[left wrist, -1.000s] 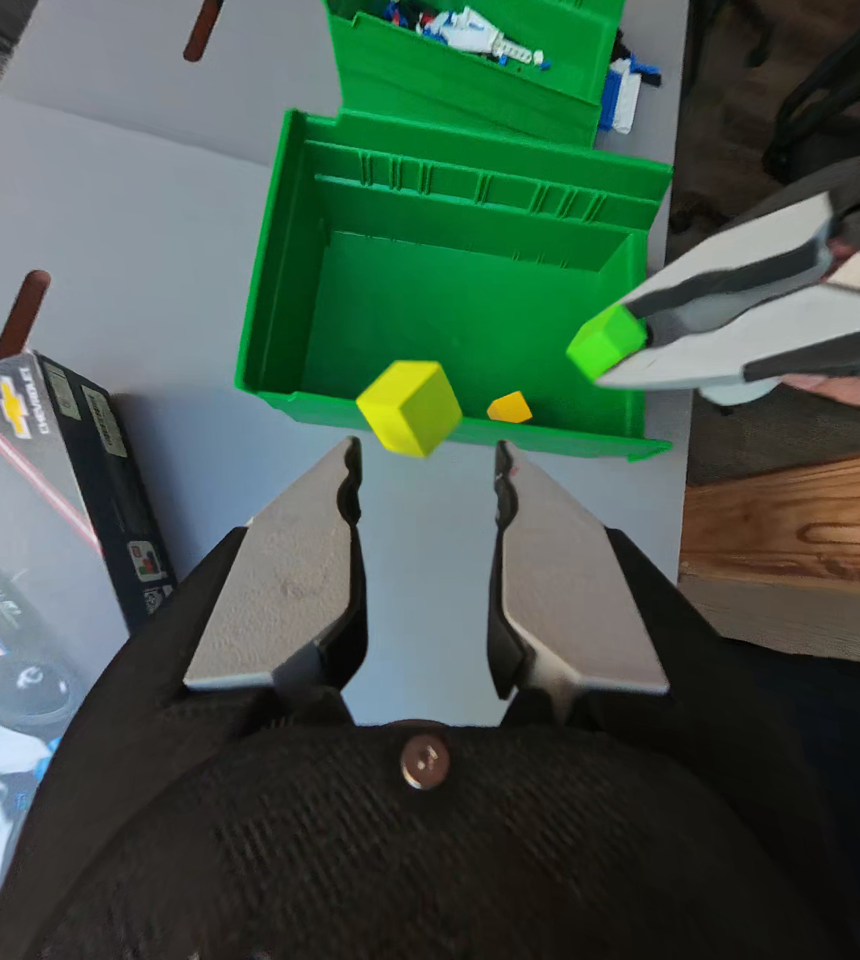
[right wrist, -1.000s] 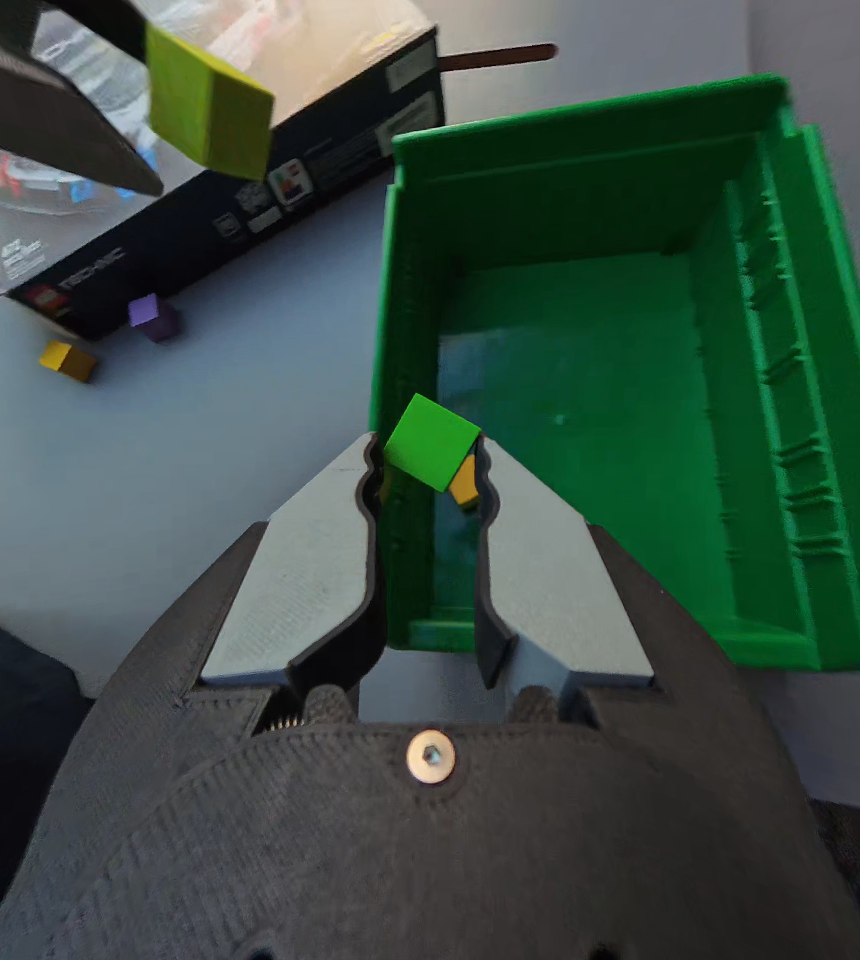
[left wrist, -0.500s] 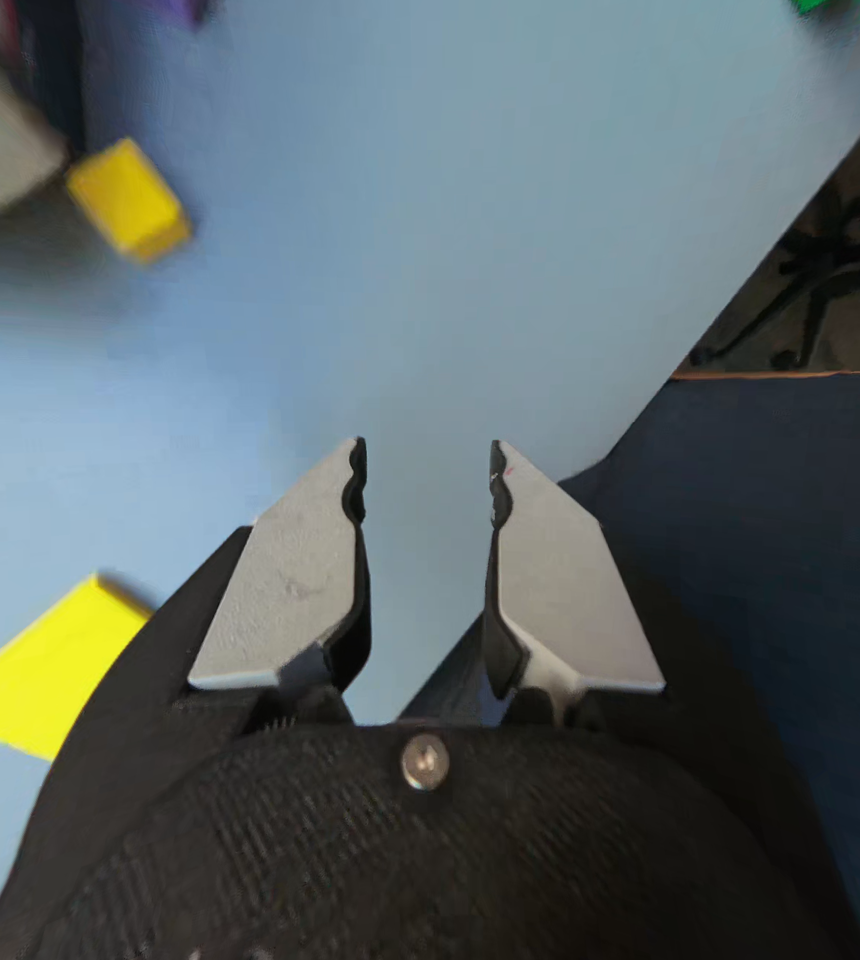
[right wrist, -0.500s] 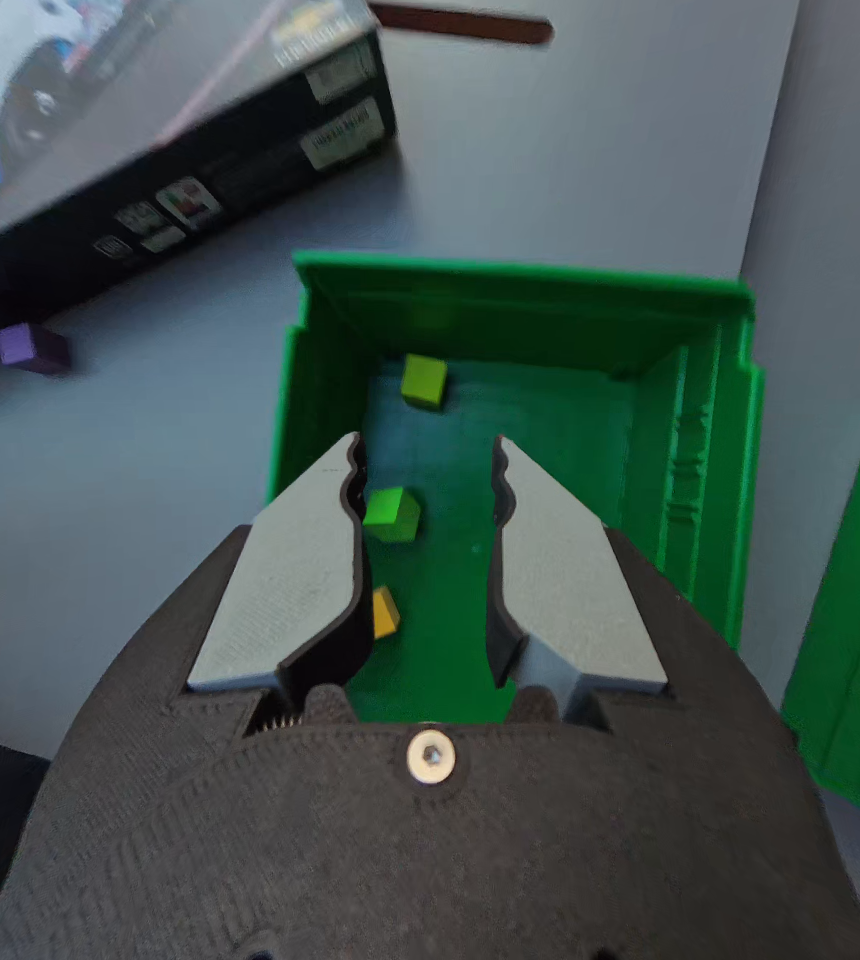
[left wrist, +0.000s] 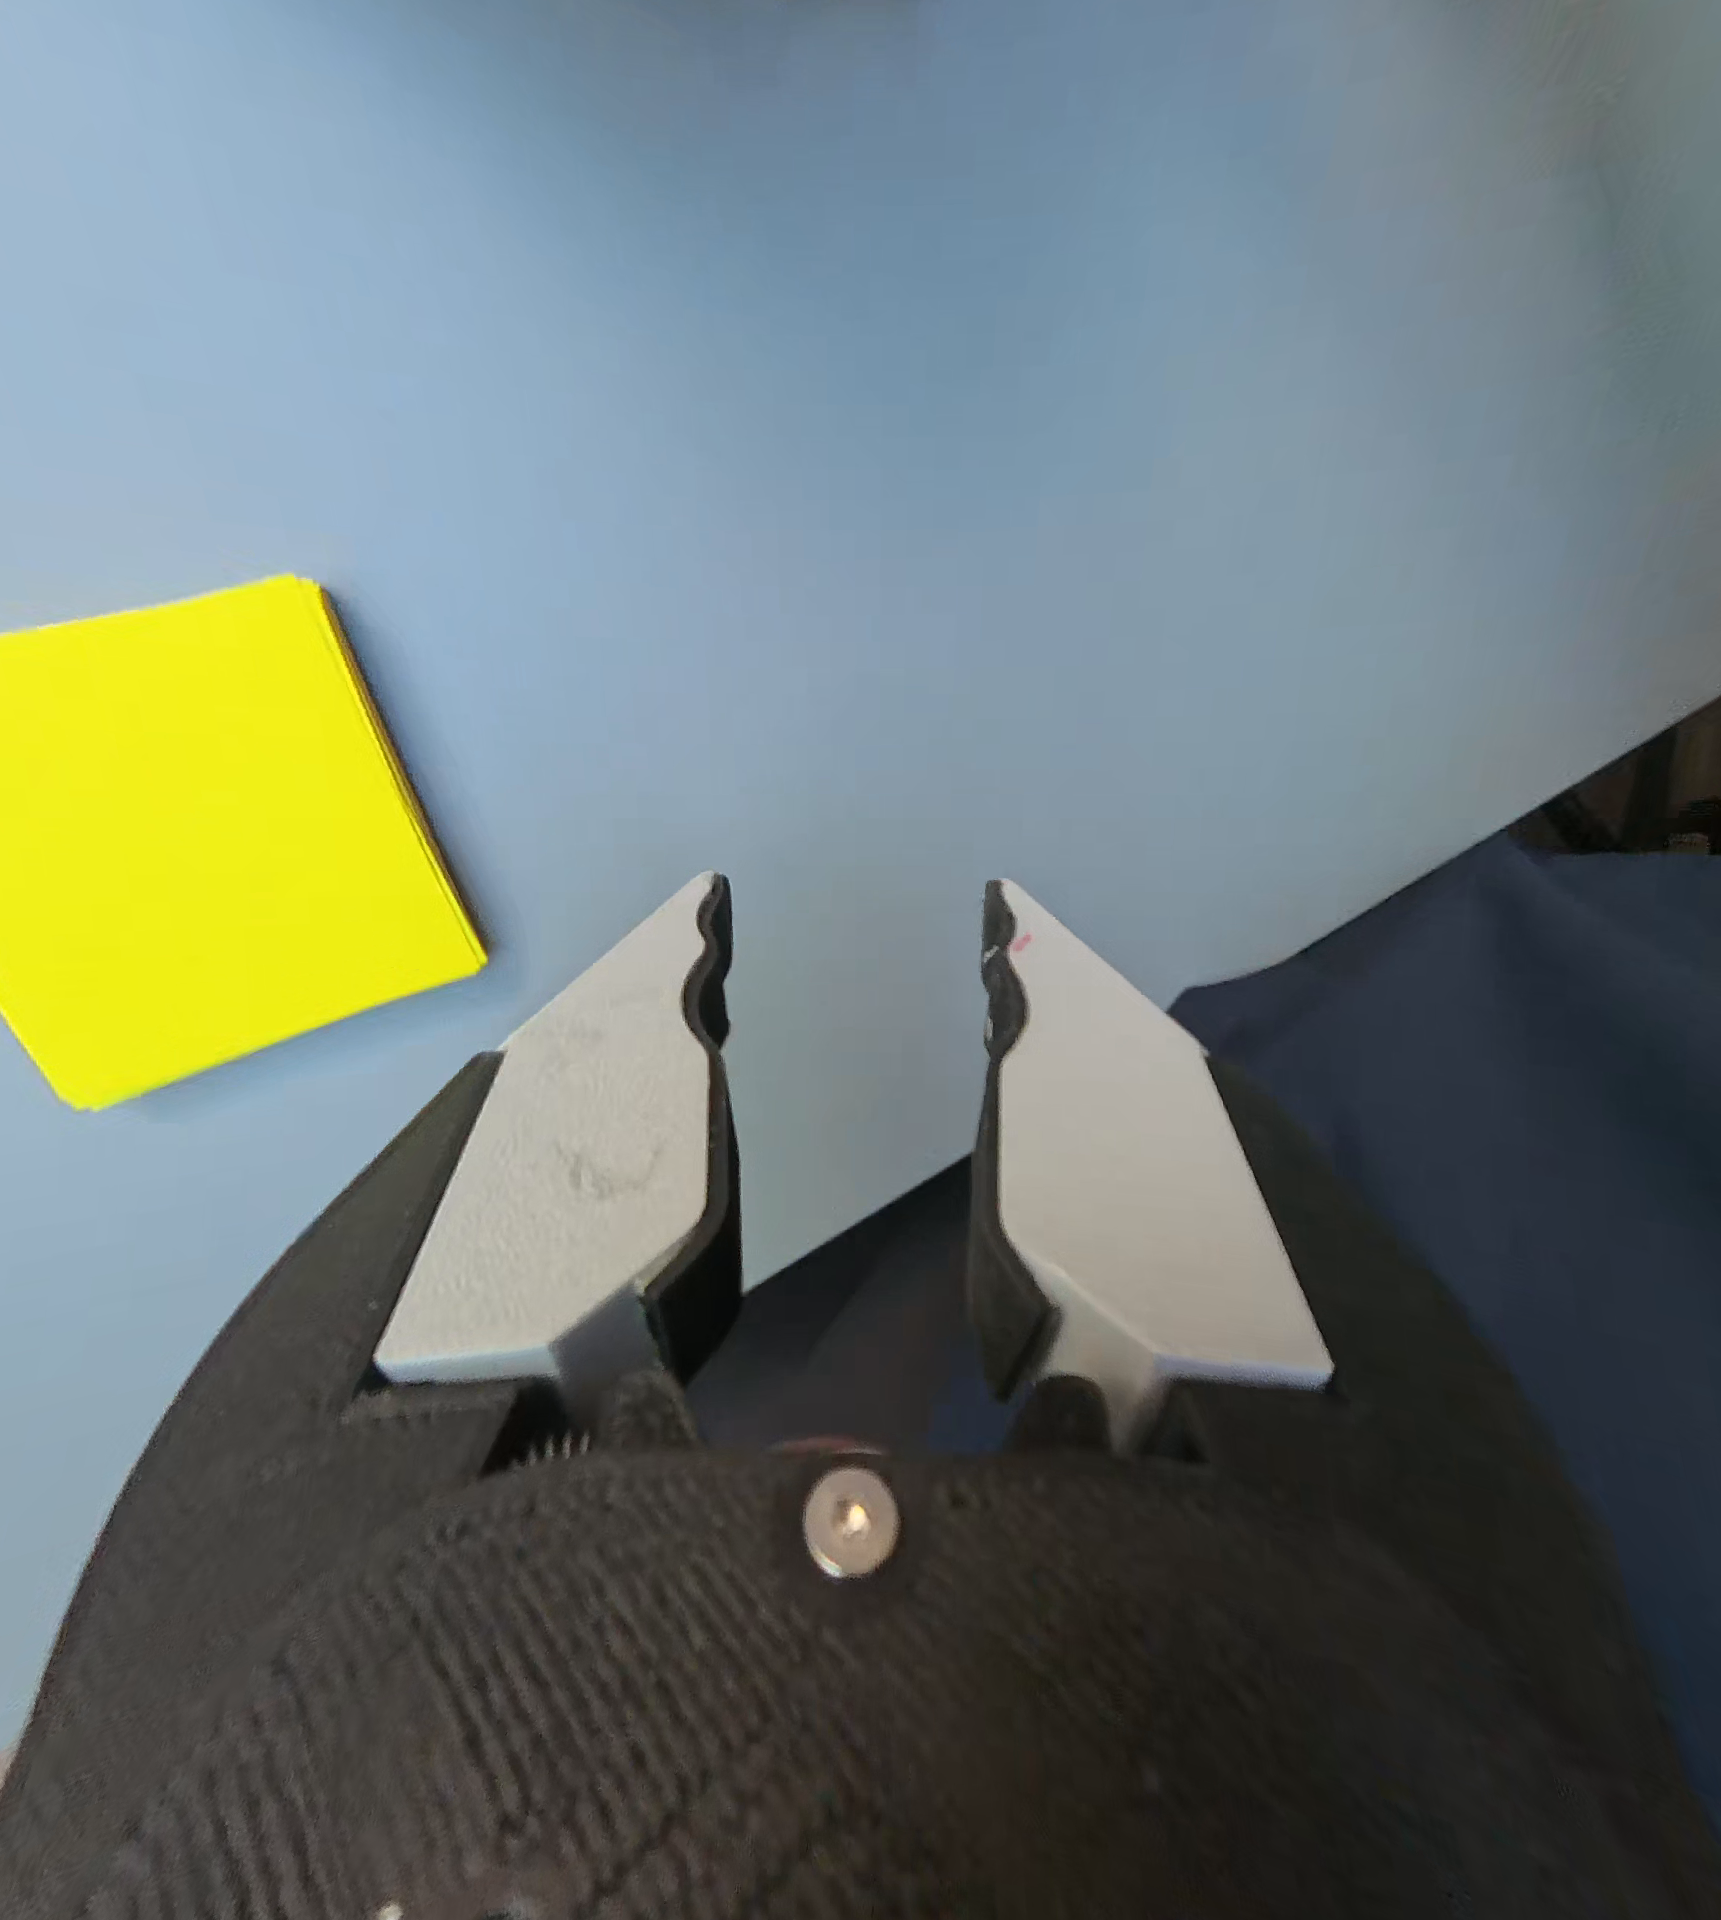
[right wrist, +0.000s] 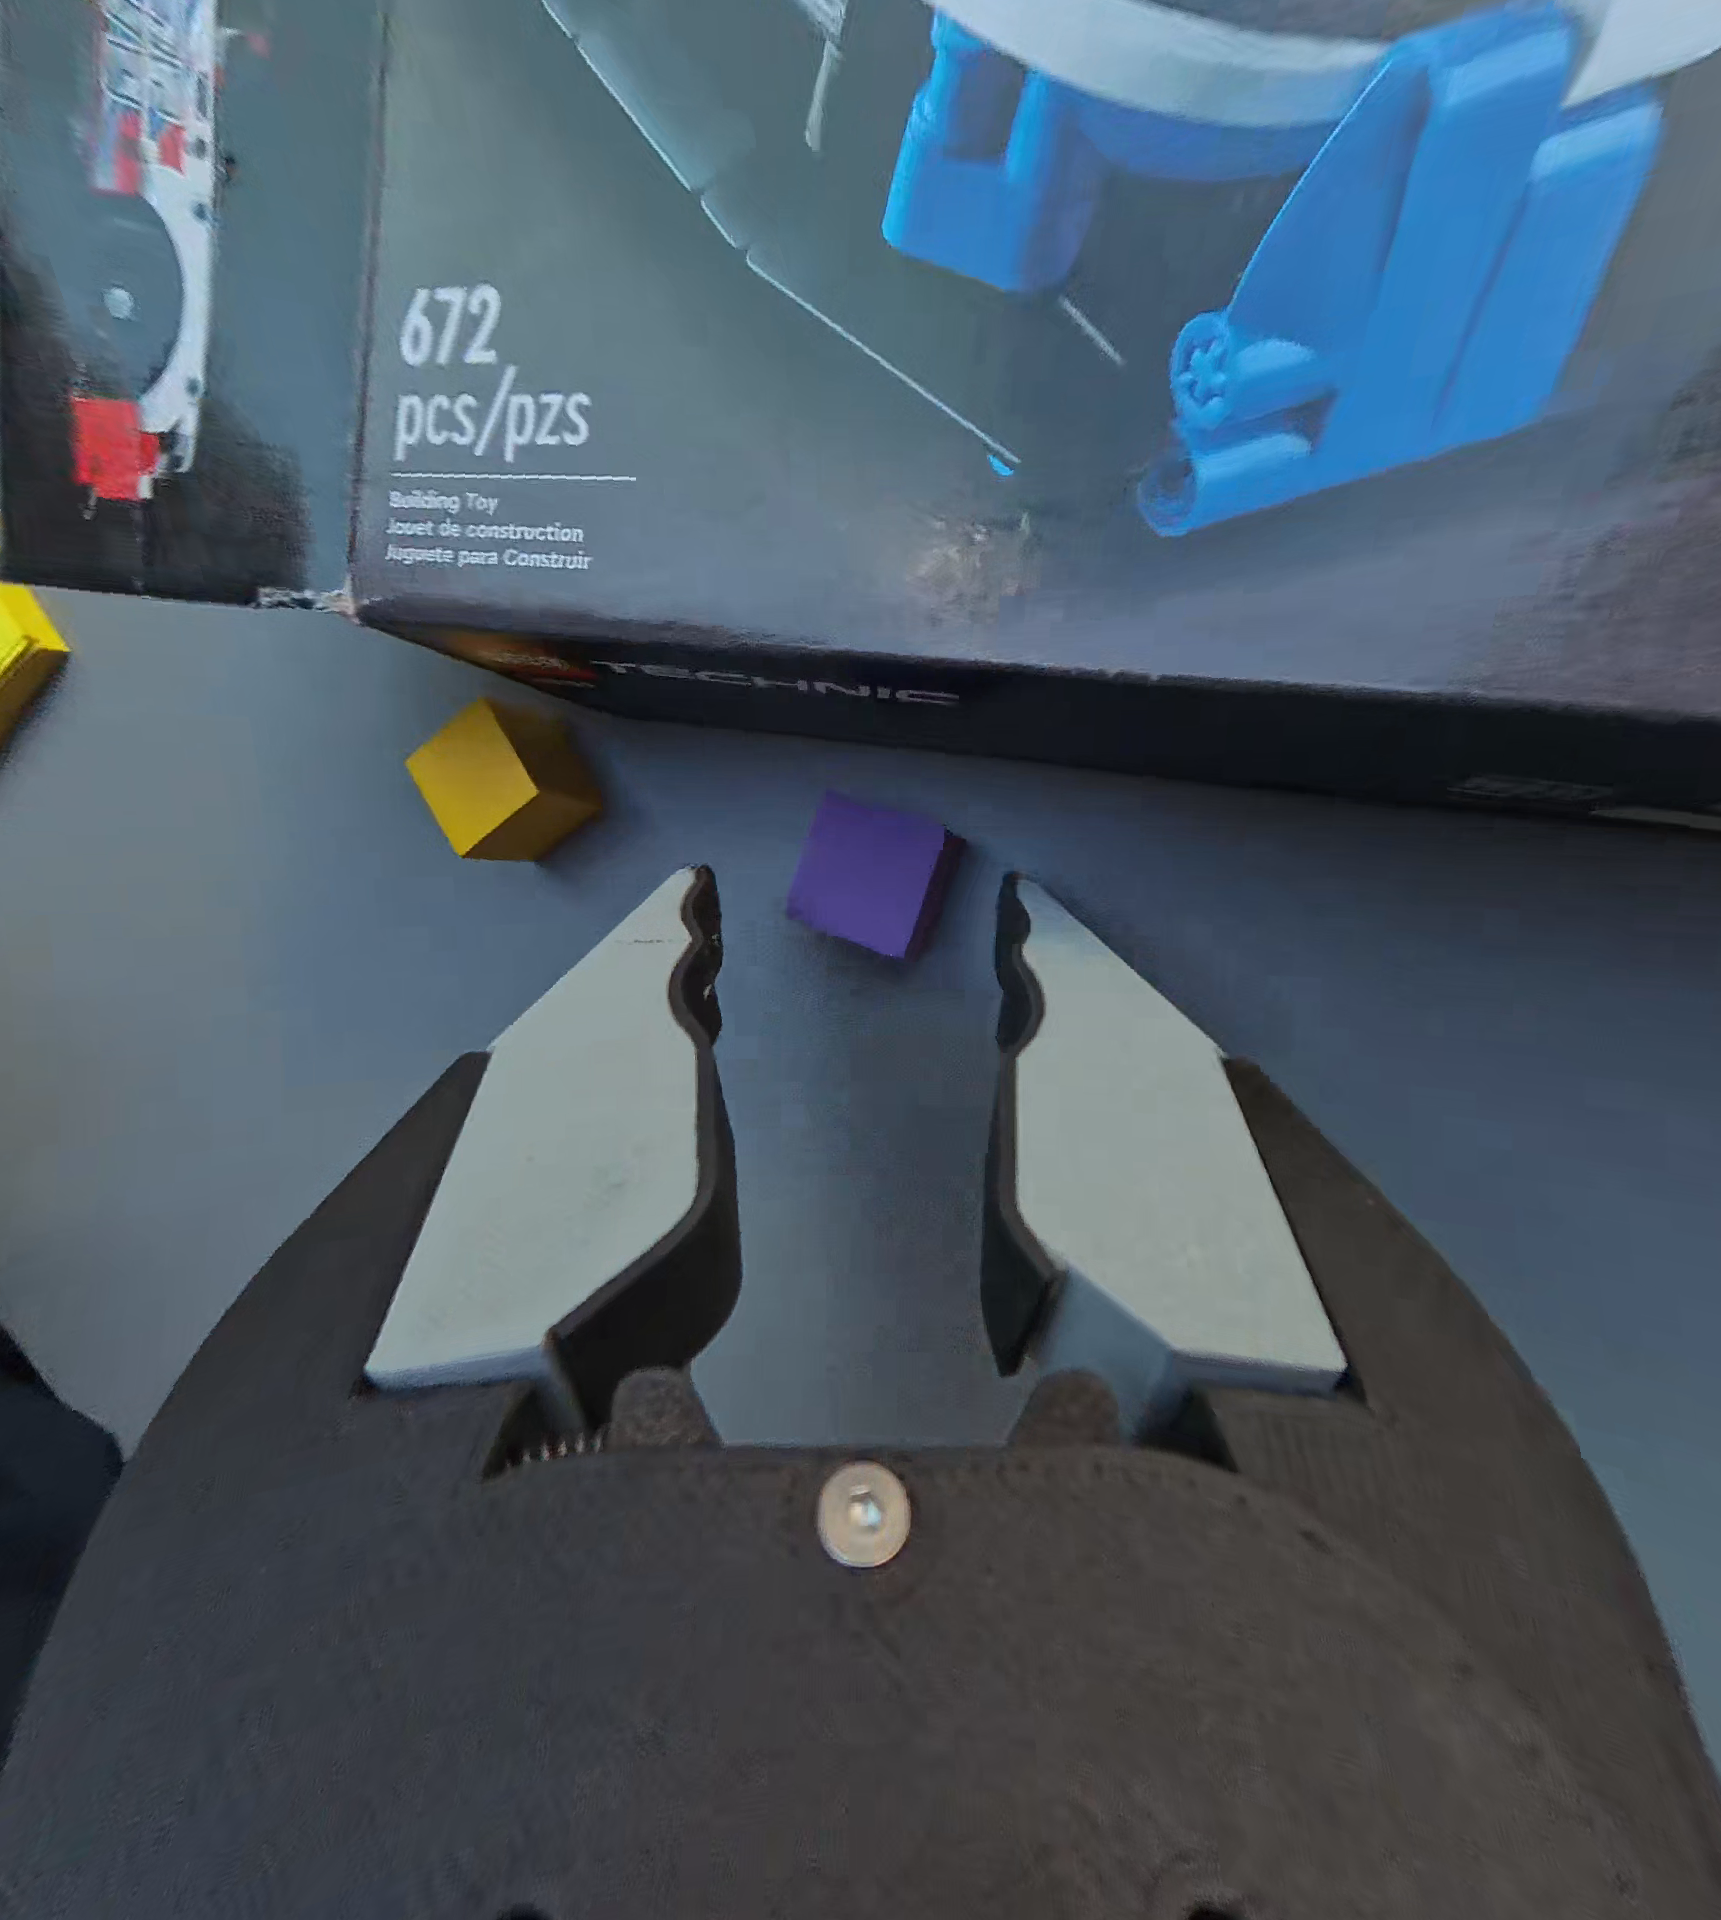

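Grey tabletop (right wrist: 212,1039), purple cube (right wrist: 866,873) before empty parted right hand-held gripper (right wrist: 856,914), toy box (right wrist: 1043,416) behind.

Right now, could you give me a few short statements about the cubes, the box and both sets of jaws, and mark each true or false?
1. A purple cube lies on the table just beyond the right gripper. True.
2. The right jaws grip a green cube. False: they are open and hold nothing.
3. An orange-yellow cube sits left of the purple one, near the dark box. True.
4. The left gripper holds the yellow pad. False: its jaws are open, and the pad lies off to their left.
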The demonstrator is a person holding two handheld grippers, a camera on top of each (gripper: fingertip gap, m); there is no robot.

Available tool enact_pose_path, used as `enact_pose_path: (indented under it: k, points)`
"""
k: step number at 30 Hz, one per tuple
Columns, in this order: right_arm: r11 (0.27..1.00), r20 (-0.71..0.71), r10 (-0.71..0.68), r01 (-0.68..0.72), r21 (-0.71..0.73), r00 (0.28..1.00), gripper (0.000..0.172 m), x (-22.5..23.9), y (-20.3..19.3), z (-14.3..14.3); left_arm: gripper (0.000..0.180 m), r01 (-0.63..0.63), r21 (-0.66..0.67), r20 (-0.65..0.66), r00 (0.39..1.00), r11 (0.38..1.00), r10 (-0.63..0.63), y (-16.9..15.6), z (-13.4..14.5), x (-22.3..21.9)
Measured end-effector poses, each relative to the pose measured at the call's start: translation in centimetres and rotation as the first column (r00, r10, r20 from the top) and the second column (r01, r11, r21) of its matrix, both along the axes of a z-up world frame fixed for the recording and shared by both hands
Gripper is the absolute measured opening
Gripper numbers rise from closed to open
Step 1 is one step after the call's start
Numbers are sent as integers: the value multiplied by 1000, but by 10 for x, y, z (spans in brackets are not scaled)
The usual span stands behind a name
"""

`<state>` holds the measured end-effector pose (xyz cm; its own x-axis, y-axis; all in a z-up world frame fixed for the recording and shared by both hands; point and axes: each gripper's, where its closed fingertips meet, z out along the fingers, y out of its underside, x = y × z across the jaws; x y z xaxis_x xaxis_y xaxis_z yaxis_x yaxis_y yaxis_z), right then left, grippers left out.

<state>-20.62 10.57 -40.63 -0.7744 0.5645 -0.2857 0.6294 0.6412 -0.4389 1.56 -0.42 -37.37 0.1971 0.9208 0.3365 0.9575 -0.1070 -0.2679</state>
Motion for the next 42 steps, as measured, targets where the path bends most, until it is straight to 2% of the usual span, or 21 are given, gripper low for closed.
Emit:
enact_pose_path:
  k: [2,5,7,9,11,13,15,17,20,21,22,24,27,29,32,35,37,40,41,42]
  points:
    - [1000,31,3,-2,-14,1000,28,2,-2,-6,46,35,-43,2,999,998,-35,3,-6,-14]
    - [998,17,-9,10,-54,1000,28,5,9,17,48,82,-89,-8,997,993,-83,12,-12,-42]
    - [994,-67,-35,28,-105,997,28,4,28,54,49,110,-124,-47,992,986,-116,22,-11,-67]
    - [984,-179,-101,72,-160,979,28,-3,62,104,53,137,-167,-89,984,976,-153,32,-11,-93]
    - [973,-298,-199,152,-175,934,28,-15,114,148,57,154,-193,-115,977,969,-178,45,-14,-116]
    - [953,-377,-300,256,-162,876,27,-27,175,176,59,151,-215,-135,974,965,-183,55,-19,-136]
    - [923,-411,-381,364,-121,829,28,-35,235,181,59,132,-246,-139,976,960,-170,58,-26,-153]
    - [897,-370,-428,437,-64,824,29,-32,279,161,56,113,-266,-135,979,957,-153,60,-35,-164]
    - [882,-231,-461,471,-14,857,56,-13,304,128,47,92,-308,-127,982,947,-137,57,-46,-172]
    - [881,-228,-465,474,-20,855,57,-7,305,125,33,89,-319,-127,983,944,-135,55,-49,-172]
    - [881,-233,-466,472,-33,853,55,-3,304,125,26,88,-321,-134,981,943,-137,53,-50,-172]
    - [880,-217,-472,470,-68,854,51,4,296,126,26,78,-317,-137,982,945,-127,51,-49,-171]
    - [884,-98,-448,424,-197,889,42,16,258,132,26,130,-272,-231,953,954,-195,66,-27,-167]
    - [878,28,-368,358,-319,929,42,28,215,138,26,225,-204,-338,897,953,-284,91,0,-162]
    - [821,223,-188,277,-498,957,42,51,150,151,26,380,-191,-493,761,905,-423,126,52,-149]
    - [722,386,33,245,-647,922,46,79,95,170,26,477,-258,-601,602,840,-526,151,101,-135]
    - [697,432,142,220,-682,890,53,96,69,176,26,509,-329,-617,522,795,-589,160,119,-129]
    - [727,439,204,165,-666,875,50,113,45,169,26,534,-381,-584,495,755,-644,166,122,-122]
    - [743,440,214,147,-653,872,46,117,41,165,26,537,-380,-577,498,753,-647,168,122,-121]
    - [761,441,218,132,-636,871,30,120,39,161,26,539,-375,-571,507,754,-646,170,122,-120]
